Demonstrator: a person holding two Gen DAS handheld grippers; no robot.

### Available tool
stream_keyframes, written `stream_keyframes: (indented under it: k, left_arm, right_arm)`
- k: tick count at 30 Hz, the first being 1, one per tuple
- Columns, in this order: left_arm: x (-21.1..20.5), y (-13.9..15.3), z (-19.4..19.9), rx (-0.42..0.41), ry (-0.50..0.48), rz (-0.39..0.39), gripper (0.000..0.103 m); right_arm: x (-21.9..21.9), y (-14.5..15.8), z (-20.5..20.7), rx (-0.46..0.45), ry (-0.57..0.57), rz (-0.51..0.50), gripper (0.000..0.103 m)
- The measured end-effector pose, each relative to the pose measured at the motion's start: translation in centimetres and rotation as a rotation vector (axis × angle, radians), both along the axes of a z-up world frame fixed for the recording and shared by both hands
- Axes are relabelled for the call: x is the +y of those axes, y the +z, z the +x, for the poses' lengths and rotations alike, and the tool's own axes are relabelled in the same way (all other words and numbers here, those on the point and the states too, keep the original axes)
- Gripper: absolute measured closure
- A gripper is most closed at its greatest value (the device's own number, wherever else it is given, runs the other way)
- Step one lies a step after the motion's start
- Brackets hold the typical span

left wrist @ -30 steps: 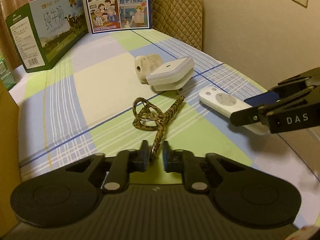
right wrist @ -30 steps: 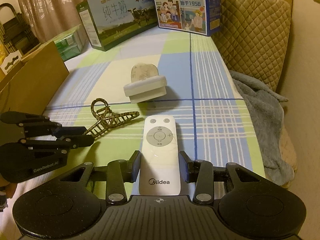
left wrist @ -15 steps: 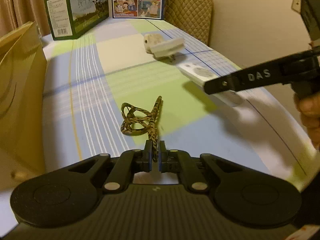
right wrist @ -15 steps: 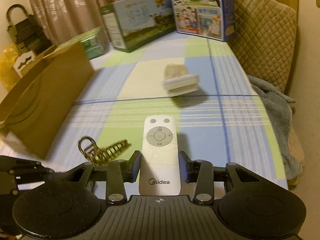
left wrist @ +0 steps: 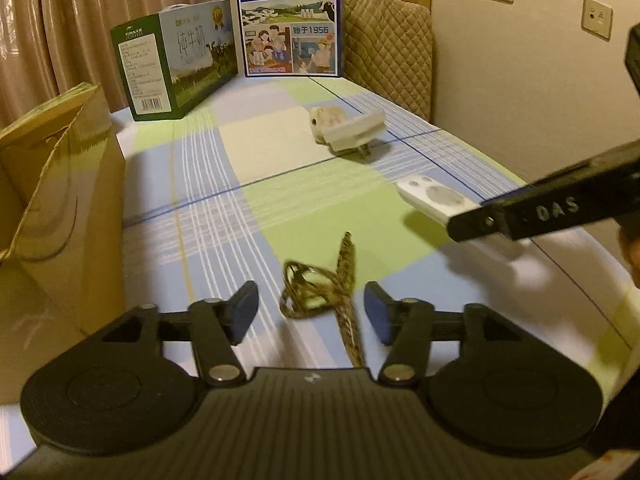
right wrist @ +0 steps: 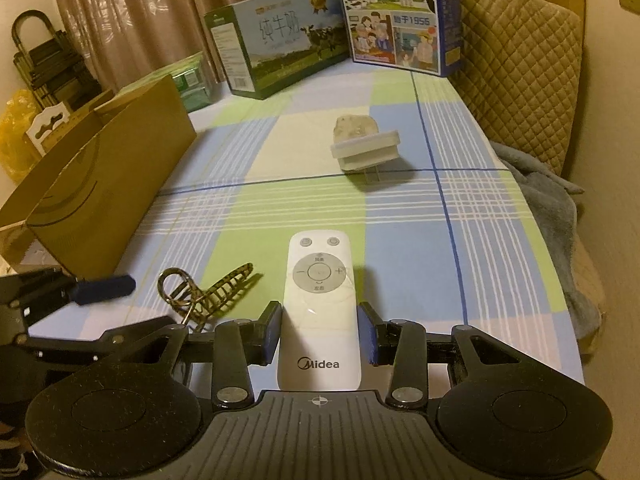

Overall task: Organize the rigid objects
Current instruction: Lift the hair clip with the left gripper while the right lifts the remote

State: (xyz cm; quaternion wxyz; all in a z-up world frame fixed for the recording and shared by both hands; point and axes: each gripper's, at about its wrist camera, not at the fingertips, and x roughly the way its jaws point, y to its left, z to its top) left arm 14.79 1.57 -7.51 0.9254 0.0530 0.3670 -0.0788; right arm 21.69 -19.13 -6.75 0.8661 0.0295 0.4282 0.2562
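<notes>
My left gripper is opening, its blue pads standing clear on both sides of the leopard-print hair claw clip, which sits between them without either pad touching it. The clip looks blurred, and I cannot tell whether it already lies on the checked cloth. My right gripper is clamped on the lower half of the white Midea remote control, both pads pressed on its long edges, its button end pointing away from me over the cloth.

From the right wrist view, the clip is just left of the remote, with the left gripper's blue-tipped finger beside it. From the left wrist view, the right gripper's black finger crosses in from the right and covers the near end of the remote.

Left of the clip stands an open brown cardboard box, close by. Farther out in the middle of the cloth lie a white plug adapter, prongs towards me, and touching behind it a pale stone-like lump. At the far edge stand a green milk carton box and a blue milk box. A quilted cushion and a grey blanket lie along the right side.
</notes>
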Motion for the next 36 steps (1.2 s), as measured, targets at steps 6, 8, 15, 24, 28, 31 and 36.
stream_keyframes:
  k: [6, 8, 15, 24, 28, 31, 36]
  left_arm:
    - [-0.5, -1.1, 1.4, 0.008, -0.015, 0.023, 0.045]
    - [-0.9, -1.6, 1.8, 0.014, -0.019, 0.034, 0.045]
    - [-1.7, -2.9, 2.7, 0.027, -0.035, 0.057, 0.045]
    - [-1.4, -3.3, 2.7, 0.021, -0.008, 0.061, 0.046]
    - [-1.2, -3.2, 2.9, 0.018, 0.002, 0.051, 0.052]
    - [-1.2, -3.2, 2.9, 0.021, 0.000, 0.049, 0.056]
    - [-1.3, -3.3, 2.9, 0.023, -0.003, 0.044, 0.058]
  right_arm:
    - [0.3, -0.3, 0.1, -0.002, 0.007, -0.015, 0.066]
    - [0.5, -0.7, 0.4, 0.013, 0.005, -0.024, 0.066]
    - [0.9, -1.5, 1.0, 0.020, -0.003, -0.081, 0.066]
    - [1.2, -2.2, 1.8, 0.047, -0.025, -0.110, 0.065]
    - [1.1, -2.2, 2.0, 0.042, -0.045, -0.107, 0.059]
    - [1.2, -2.2, 2.1, 0.043, -0.050, -0.119, 0.055]
    - [1.4, -2.3, 2.2, 0.052, -0.053, -0.125, 0.054]
